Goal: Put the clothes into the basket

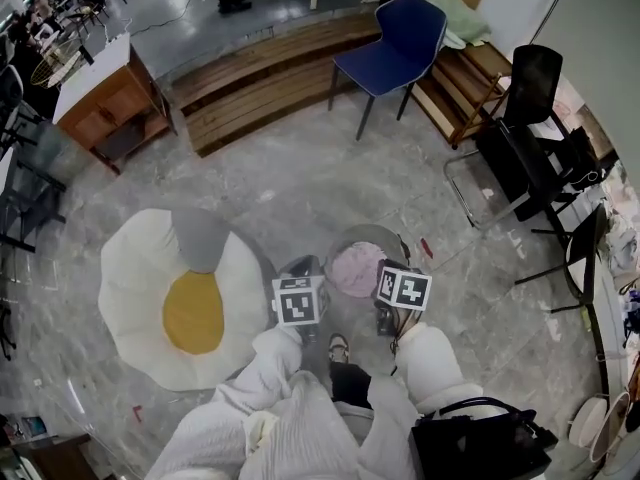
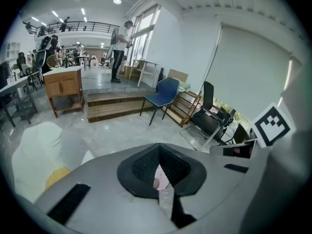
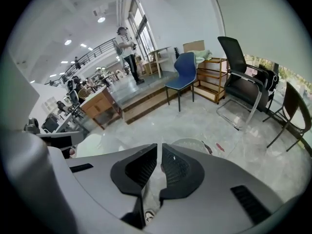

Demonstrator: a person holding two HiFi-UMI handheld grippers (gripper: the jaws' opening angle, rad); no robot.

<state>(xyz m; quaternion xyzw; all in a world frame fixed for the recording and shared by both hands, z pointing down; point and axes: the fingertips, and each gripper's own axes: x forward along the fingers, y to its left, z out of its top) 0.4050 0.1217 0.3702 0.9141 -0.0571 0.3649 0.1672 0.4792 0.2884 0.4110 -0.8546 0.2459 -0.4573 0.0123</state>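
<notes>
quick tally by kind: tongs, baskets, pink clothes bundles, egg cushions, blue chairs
tongs: 2 (left tongs, right tongs)
basket: 1
clothes: 1 pink bundle
egg cushion: 1
blue chair: 1
total: 6

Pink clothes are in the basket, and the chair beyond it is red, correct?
No, the chair is blue, not red; the head view shows it. The pink clothes are in the basket.
</notes>
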